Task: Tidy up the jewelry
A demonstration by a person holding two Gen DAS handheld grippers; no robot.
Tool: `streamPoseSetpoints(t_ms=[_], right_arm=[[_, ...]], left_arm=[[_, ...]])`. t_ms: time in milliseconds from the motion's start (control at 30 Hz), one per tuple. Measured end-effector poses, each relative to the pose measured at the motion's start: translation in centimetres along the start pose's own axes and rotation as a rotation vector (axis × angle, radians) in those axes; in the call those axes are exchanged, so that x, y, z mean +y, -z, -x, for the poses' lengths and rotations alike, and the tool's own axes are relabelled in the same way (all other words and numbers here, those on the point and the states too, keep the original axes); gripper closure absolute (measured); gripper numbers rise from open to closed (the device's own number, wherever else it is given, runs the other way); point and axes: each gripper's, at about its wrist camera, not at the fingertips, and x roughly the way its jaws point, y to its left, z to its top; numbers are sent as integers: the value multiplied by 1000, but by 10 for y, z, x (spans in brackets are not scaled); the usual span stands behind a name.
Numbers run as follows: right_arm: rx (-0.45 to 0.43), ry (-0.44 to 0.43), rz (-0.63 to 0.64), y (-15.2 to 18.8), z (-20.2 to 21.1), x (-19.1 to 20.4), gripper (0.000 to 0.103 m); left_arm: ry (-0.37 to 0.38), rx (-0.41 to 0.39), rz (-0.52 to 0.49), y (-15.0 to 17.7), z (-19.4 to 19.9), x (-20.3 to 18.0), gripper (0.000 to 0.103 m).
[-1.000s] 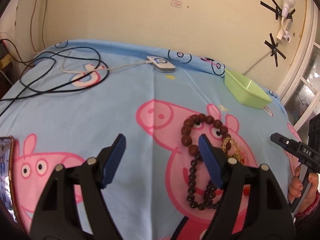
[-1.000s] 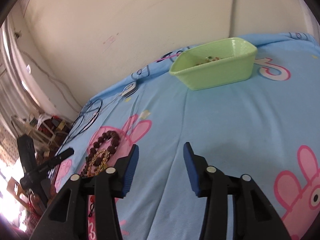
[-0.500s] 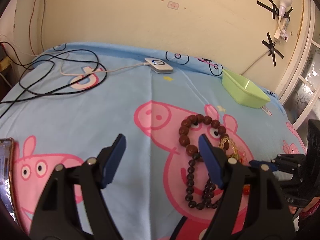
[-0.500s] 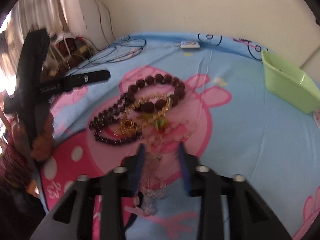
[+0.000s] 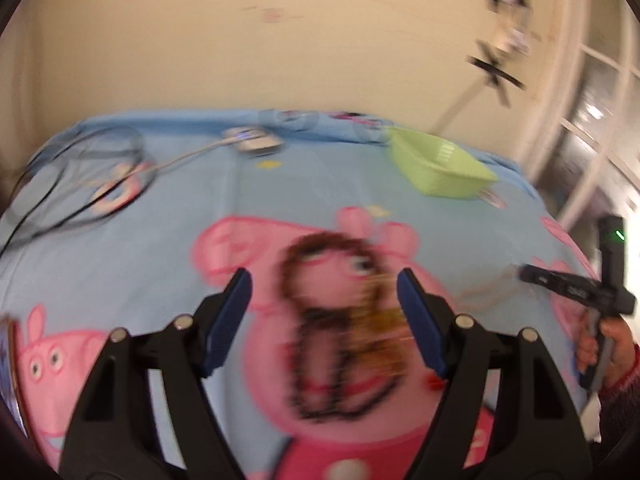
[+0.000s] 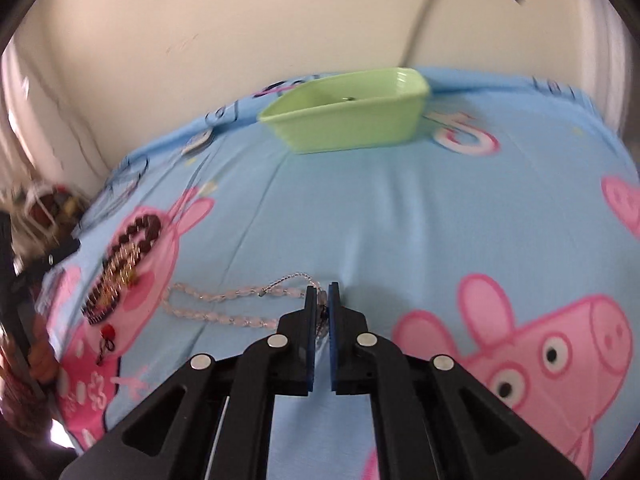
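Right gripper (image 6: 322,294) angled down toward the bed, blue pads pressed together on one end of a pale pink translucent bead necklace (image 6: 224,306). Necklace trails away from the pinched end as a long double strand lying on the cloth, long axis running from the gripper toward the dark brown wooden bead bracelet (image 6: 138,234), far end just short of it. Left gripper (image 5: 324,300) also tilted down, jaws spread wide with nothing between them, hovering over the brown bracelet and a tangle of gold chain (image 5: 380,312); that view is motion-blurred, so details of the pile are unclear. Person's right hand (image 5: 600,344) wraps the handle of the right gripper, seen to the right of the bracelet in the left wrist view. Light green rectangular plastic tray (image 6: 352,114) sits well beyond the bracelet, near the wall, something small inside, cannot tell what. Surface is a light blue bedsheet with pink cartoon pigs (image 6: 400,220). White charger puck with cable (image 5: 256,142) and black cables (image 5: 80,184) lie far from the bracelet toward the cream wall (image 5: 280,48).
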Motion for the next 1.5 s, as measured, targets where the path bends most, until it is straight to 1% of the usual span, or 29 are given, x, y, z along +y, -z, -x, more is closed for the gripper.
streamPoseSetpoints(t_ms=[100,167,200,233,267,300,333,367,400,433,467,500,533,567,600,633,667,700,733,767,800,833,867,1033,1233,1367,1500], right_arm=[[-1,-57,-61,0,0,-11,103],[0,-91,-83,1,-1,-15,103],[2,-106,-90,1,-1,-17,103],[6,-131,-95,1,-1,-19,103],[11,-151,-96,1,-1,-19,103],[16,-178,-89,2,0,-17,103],[17,-199,-73,3,2,-16,96],[15,-212,-56,4,4,-14,80],[17,-218,-12,5,8,-8,69],[19,-208,22,6,10,-3,66],[21,-182,67,7,11,3,66],[34,-134,135,9,10,12,66],[39,-112,170,10,9,18,66],[44,-90,200,11,8,22,66],[50,-66,231,11,7,26,66],[54,-47,257,12,5,29,66],[60,-19,294,12,2,35,66],[64,5,324,12,-1,40,67],[65,23,344,12,-3,42,69],[65,34,367,11,-6,47,80],[70,22,366,10,-8,49,96],[66,28,367,11,-8,48,102],[62,31,370,11,-10,49,103],[61,-10,336,9,-14,53,103],[82,-140,207,2,-16,41,103],[87,-185,158,0,-16,33,103],[89,-207,128,0,-16,31,103]], left_arm=[[73,22,-135,-7,-11,-45,31],[119,64,-221,-6,-24,-72,31],[137,97,-269,-4,-33,-86,31],[143,121,-304,-2,-41,-95,30],[140,155,-348,1,-52,-105,25],[130,190,-377,4,-64,-112,22],[121,229,-391,7,-74,-116,22],[116,267,-396,9,-83,-120,22],[113,287,-399,11,-87,-121,22],[103,309,-407,13,-94,-124,22],[106,309,-403,13,-97,-125,23],[116,309,-394,11,-98,-126,32],[149,318,-378,9,-98,-127,38],[155,316,-370,8,-99,-128,54],[141,308,-372,8,-100,-131,68],[134,298,-379,7,-102,-134,72],[140,294,-376,7,-103,-135,80],[145,291,-365,5,-106,-137,85],[148,289,-352,4,-108,-140,86],[151,286,-342,2,-109,-142,87],[154,281,-330,1,-111,-142,87],[157,274,-318,0,-113,-141,87],[162,270,-310,0,-113,-141,87],[205,274,-255,-1,-112,-132,88],[217,272,-231,-2,-112,-128,88],[226,274,-221,-1,-111,-127,88],[231,275,-212,-1,-111,-126,88]])
